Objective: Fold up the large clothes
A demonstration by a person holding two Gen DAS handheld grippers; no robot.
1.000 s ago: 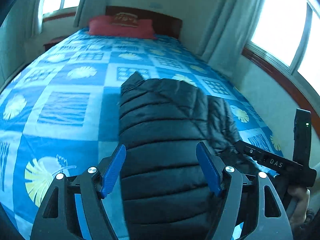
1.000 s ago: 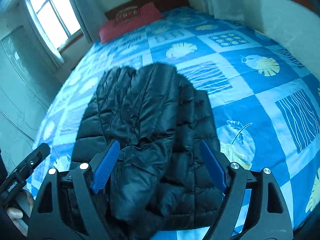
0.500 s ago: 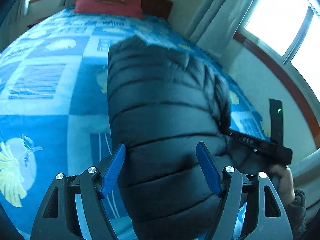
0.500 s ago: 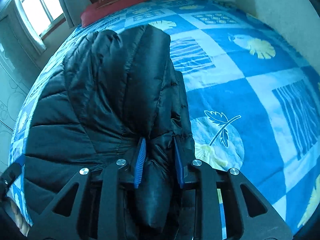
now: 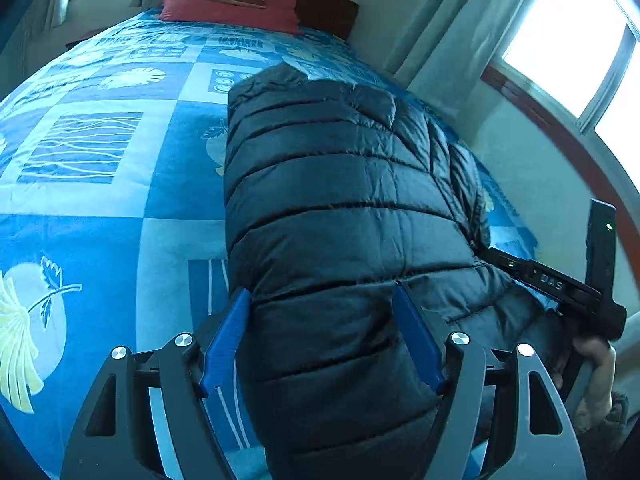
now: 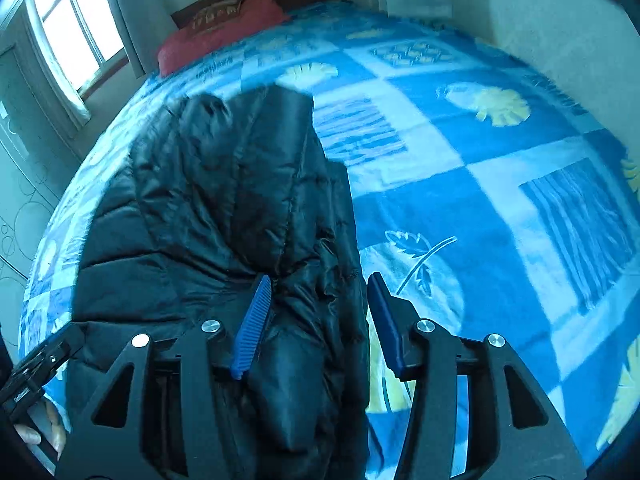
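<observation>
A black quilted puffer jacket (image 5: 340, 216) lies lengthwise on the blue patterned bedspread (image 5: 100, 200), its near end at the foot of the bed. My left gripper (image 5: 320, 336) is open, its blue fingers astride the jacket's near end. In the right wrist view the jacket (image 6: 224, 208) shows a folded sleeve on top. My right gripper (image 6: 316, 320) is part open, with a bunched fold of the jacket between its blue fingers (image 6: 254, 320). The right gripper's body also shows in the left wrist view (image 5: 560, 284).
A red pillow (image 5: 228, 4) and a dark headboard (image 5: 320, 0) stand at the far end of the bed. A wall and curtained windows (image 5: 560, 48) run along the right side. The bedspread (image 6: 500, 184) stretches to the jacket's right.
The right gripper shut on a fold of the jacket half a second ago and has since opened partway. The left gripper stayed open and came lower over the jacket's near end.
</observation>
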